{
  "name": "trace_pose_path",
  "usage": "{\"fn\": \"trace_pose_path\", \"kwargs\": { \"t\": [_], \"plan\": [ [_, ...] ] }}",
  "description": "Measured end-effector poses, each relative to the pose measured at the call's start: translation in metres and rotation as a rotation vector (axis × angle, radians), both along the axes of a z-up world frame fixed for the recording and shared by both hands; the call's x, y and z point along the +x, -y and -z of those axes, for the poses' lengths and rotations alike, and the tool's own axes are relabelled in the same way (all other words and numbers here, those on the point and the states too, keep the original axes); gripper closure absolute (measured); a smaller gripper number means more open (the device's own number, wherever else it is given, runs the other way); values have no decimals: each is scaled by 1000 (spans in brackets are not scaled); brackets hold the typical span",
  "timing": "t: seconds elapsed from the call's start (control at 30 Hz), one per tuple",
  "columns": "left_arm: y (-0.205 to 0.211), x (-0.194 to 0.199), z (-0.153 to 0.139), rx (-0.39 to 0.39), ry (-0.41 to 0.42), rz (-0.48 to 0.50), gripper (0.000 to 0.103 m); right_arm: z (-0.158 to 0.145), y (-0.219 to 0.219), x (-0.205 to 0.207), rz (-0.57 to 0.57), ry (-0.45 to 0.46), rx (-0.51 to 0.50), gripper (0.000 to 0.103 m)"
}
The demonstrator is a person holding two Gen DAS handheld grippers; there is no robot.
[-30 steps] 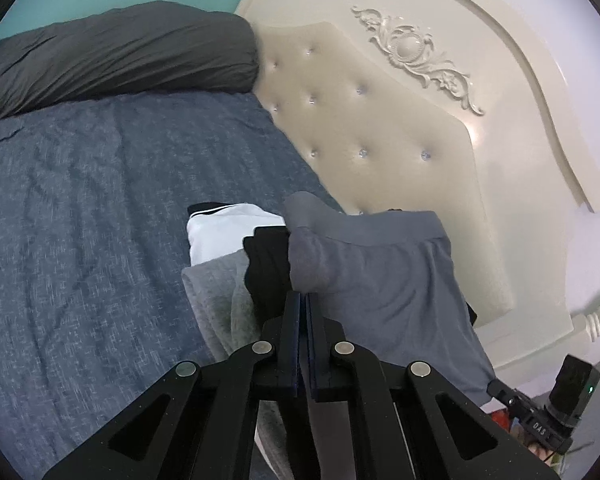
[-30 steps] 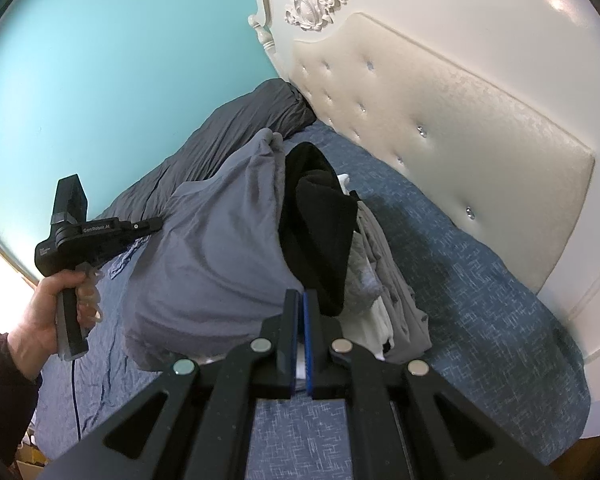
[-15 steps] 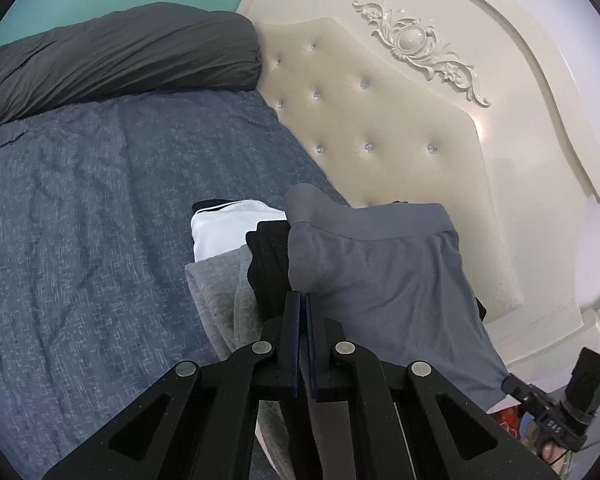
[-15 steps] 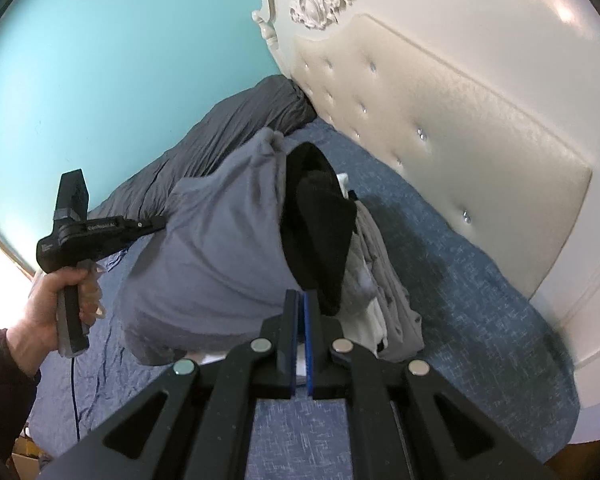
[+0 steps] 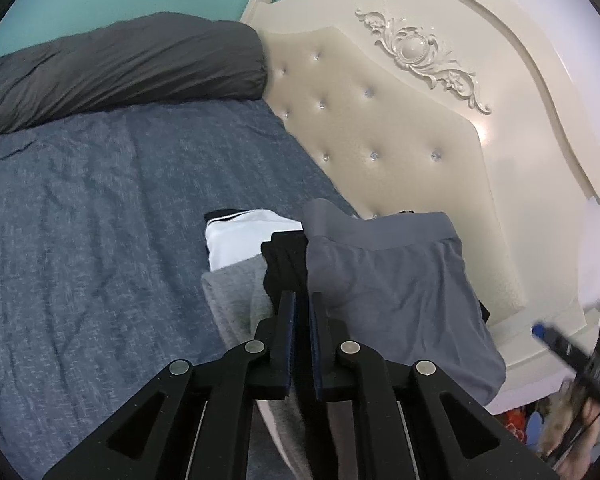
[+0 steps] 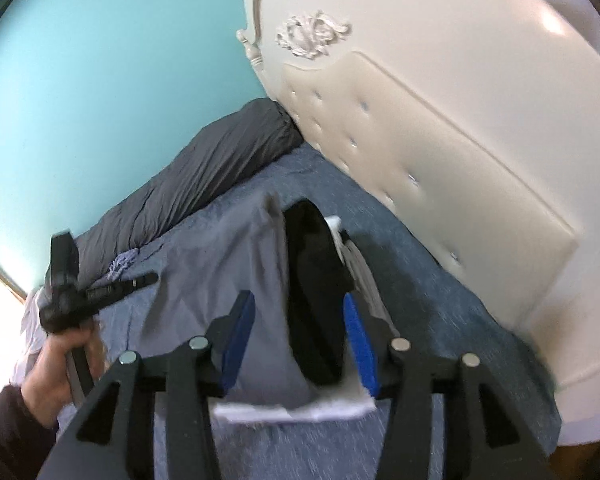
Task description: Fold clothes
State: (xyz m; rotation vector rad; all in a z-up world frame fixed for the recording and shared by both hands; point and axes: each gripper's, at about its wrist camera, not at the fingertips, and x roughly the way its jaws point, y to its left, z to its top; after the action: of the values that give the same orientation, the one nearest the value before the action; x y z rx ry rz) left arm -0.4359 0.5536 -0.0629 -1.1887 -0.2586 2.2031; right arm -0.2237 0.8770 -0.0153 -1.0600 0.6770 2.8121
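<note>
Lying on the blue bedspread (image 5: 100,220) near the cream tufted headboard (image 5: 400,152), a pile of clothes holds grey shorts (image 5: 396,288) on top, a black garment (image 5: 284,260) beside them, a white one (image 5: 244,240) and a light grey one (image 5: 232,300) underneath. The left gripper (image 5: 302,300) has its jaws just beginning to part, a narrow gap showing; whether cloth is caught there I cannot tell. The right gripper (image 6: 298,312) is opening, released, its blue pads apart on either side of the grey and black cloth without pressing it. A dark grey duvet (image 5: 120,68) lies rolled at the far edge. No containers appear.
</note>
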Motion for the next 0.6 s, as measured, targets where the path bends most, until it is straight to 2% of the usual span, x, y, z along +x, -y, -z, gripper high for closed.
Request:
{"fn": "trace_pose_path", "kwargs": {
  "t": [0.13, 0.23, 0.3, 0.5, 0.57, 0.6],
  "plan": [
    [2, 1, 0, -4, -5, 8, 95, -3, 5, -48, -63, 1, -26, 56],
    [0, 0, 0, -2, -7, 19, 95, -1, 13, -85, -94, 59, 31, 56],
    [-3, -2, 0, 1, -10, 31, 95, 1, 17, -101, -113, 77, 63, 72],
    [-8, -12, 2, 6, -4, 46, 95, 18, 17, -132, -111, 170, 103, 76],
    [-10, -14, 3, 2, -7, 53, 95, 22, 18, -137, -106, 175, 113, 83],
    [-10, -15, 4, 2, -6, 58, 96, 23, 18, -139, -103, 173, 118, 93]
  ]
}}
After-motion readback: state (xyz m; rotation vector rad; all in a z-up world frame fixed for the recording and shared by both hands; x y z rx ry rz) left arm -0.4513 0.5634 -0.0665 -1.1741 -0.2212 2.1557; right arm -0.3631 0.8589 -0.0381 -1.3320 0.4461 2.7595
